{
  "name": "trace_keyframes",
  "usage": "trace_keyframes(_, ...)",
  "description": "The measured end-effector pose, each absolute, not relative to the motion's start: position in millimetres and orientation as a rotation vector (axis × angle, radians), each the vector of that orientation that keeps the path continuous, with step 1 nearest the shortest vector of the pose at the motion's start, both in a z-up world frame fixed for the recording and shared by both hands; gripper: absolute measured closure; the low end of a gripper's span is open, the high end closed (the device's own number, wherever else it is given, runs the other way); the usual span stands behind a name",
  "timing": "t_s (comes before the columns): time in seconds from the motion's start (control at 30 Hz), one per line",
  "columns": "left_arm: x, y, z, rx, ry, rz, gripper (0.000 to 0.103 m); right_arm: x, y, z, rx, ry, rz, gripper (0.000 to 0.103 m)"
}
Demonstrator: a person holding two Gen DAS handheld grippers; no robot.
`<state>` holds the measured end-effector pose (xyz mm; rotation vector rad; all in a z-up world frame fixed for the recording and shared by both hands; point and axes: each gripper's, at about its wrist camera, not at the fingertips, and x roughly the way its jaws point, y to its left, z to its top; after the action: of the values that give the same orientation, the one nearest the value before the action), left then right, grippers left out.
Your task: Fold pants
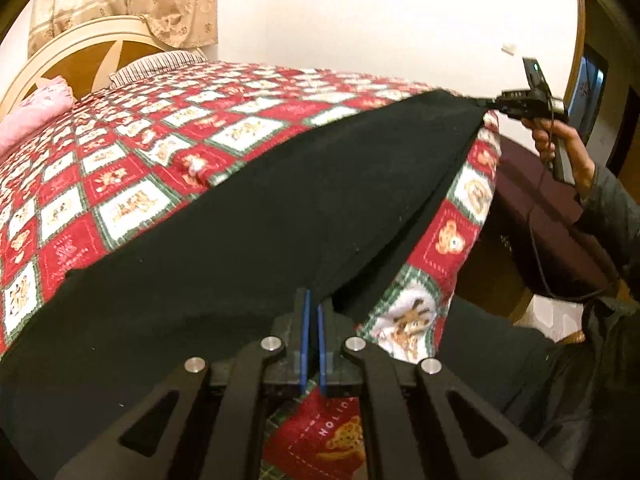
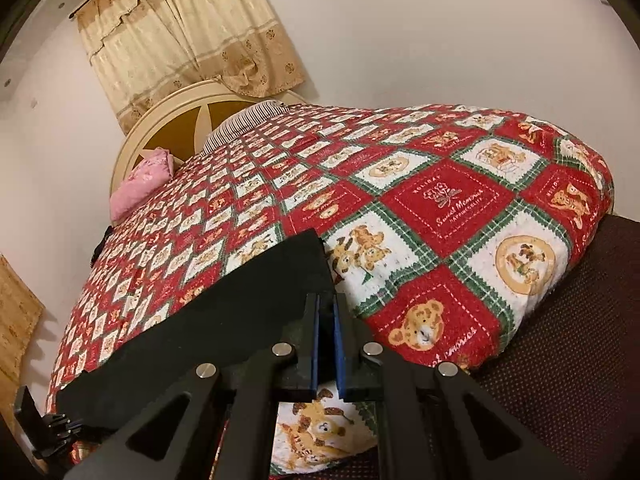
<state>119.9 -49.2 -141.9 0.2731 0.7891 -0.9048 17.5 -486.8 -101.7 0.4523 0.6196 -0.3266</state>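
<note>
Mid-fold: left gripper and right gripper clamped on black pants edge; next, laying flat across bedspread.

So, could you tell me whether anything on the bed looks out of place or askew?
Nothing stands out. The black pants are stretched flat over the quilt, with the left claw and right claw each shut on one end.

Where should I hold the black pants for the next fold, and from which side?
Keep to the near edge's two corners, coming in from the bedside. The black pants lie stretched flat along the blanket edge, and the left gripper and right gripper already pinch one end each, so the cloth should lift evenly.
</note>
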Motion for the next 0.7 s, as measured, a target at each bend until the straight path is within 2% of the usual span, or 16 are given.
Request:
trace_keyframes(0.13, 115.0, -51.1, -155.3, 0.28, 0.82, -0.915, 0.099, 10.5, -496.5, -118.2, 0.504, 0.632, -0.352, 0.097)
trace_keyframes(0.3, 113.1, -43.5, -141.9, 0.266, 0.782, -0.912, 0.099, 1.2, -491.3, -105.1, 0.485, 0.596, -0.337, 0.097)
trace_keyframes(0.43, 118.7, -51.5, -157.1, 0.301, 0.834, -0.91, 0.099, 13.7, -496.3, -123.3, 0.488, 0.673, -0.349, 0.097)
trace_keyframes(0.57, 112.9, -51.0, -157.7, 0.303, 0.811, -0.908, 0.099, 5.6, -498.2, -122.4, 0.501, 0.657, -0.37, 0.095)
trace_keyframes(0.63, 109.9, -48.3, -155.9, 0.314, 0.802, -0.9, 0.091, 2.0, -493.2, -115.2, 0.448, 0.666, -0.45, 0.07)
trace_keyframes(0.67, 109.2, -46.9, -154.9, 0.318, 0.801, -0.893, 0.089, 0.3, -488.4, -109.2, 0.406, 0.66, -0.48, 0.067)
trace_keyframes(0.7, 107.3, -42.8, -151.9, 0.318, 0.792, -0.882, 0.082, -1.2, -481.0, -101.6, 0.366, 0.642, -0.488, 0.067)
